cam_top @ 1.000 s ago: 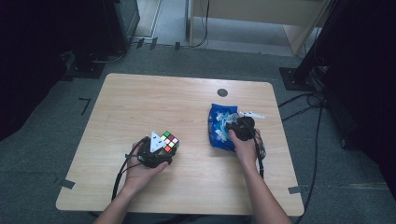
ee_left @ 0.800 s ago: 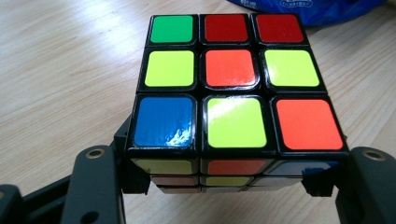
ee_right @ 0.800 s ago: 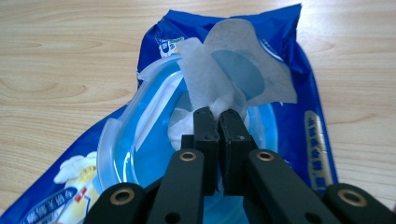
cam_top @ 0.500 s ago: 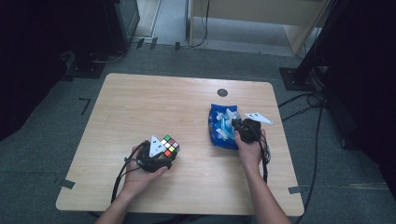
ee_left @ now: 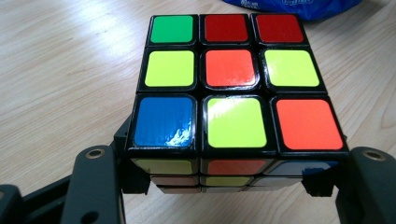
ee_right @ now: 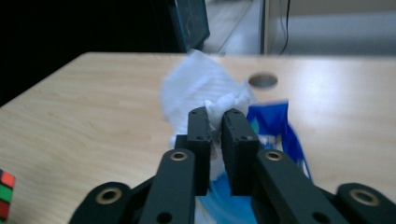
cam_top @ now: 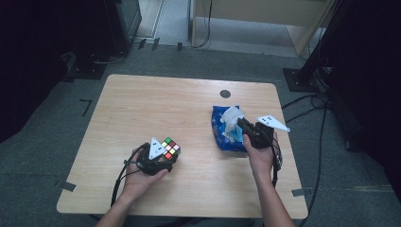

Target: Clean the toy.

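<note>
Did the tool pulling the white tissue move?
Yes. The right tool rose and drew back from the blue pack, pulling the tissue up.

Light wooden table (cam_top: 142, 109), grey carpet floor (cam_top: 56, 142), dark stands, cables (cam_top: 307, 101) at right, dim room

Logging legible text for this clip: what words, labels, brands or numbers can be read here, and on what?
No text can be read as it stands.
Blue tissue pack: white lettering along its edge in the left gripper view, cut off and blurred.
Same pack in the high view: pale print, too small to read.
Puzzle cube: plain coloured stickers, no letters or numbers.
White tissue: unprinted.
Table: no label.
</note>
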The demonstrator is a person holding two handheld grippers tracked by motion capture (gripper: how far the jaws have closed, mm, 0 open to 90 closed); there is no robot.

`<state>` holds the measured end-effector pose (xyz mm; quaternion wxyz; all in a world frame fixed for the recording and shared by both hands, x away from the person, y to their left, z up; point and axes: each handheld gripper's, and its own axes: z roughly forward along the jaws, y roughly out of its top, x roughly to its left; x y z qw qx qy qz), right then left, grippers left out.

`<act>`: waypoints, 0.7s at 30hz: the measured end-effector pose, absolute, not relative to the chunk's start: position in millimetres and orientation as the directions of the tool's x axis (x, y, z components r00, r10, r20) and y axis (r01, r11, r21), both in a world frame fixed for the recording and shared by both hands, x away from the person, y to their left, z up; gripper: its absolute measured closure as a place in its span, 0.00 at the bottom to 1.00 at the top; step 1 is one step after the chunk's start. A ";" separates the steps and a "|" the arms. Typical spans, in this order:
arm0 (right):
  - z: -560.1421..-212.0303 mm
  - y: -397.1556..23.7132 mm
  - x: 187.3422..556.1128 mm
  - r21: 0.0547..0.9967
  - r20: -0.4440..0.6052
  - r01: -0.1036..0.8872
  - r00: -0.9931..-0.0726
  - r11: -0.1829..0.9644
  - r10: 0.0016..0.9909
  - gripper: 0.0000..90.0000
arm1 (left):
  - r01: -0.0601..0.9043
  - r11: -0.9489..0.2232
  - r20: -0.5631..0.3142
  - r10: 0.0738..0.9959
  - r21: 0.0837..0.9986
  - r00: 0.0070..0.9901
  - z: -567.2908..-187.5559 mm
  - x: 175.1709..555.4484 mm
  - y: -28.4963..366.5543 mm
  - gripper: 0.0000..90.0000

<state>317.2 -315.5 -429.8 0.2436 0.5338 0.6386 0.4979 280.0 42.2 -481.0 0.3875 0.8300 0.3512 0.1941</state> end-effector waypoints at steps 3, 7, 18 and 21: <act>-449.8 -320.4 315.8 0.871 0.268 0.485 -0.328 -0.082 0.906 0.80 | 0.435 -0.452 0.046 0.733 0.779 0.679 -482.2 280.0 42.6 0.38; -461.6 -315.6 312.9 0.857 0.249 0.514 -0.371 -0.025 0.894 0.63 | 0.437 -0.460 0.047 0.729 0.773 0.683 -483.6 280.8 42.1 0.38; -468.8 -267.7 309.8 0.850 0.160 0.515 -0.452 0.111 0.878 0.53 | 0.434 -0.446 0.040 0.732 0.783 0.680 -480.7 279.8 45.2 0.38; -467.5 -259.5 306.2 0.859 0.161 0.498 -0.484 0.119 0.860 0.53 | 0.439 -0.431 0.034 0.743 0.789 0.668 -478.3 281.5 51.0 0.38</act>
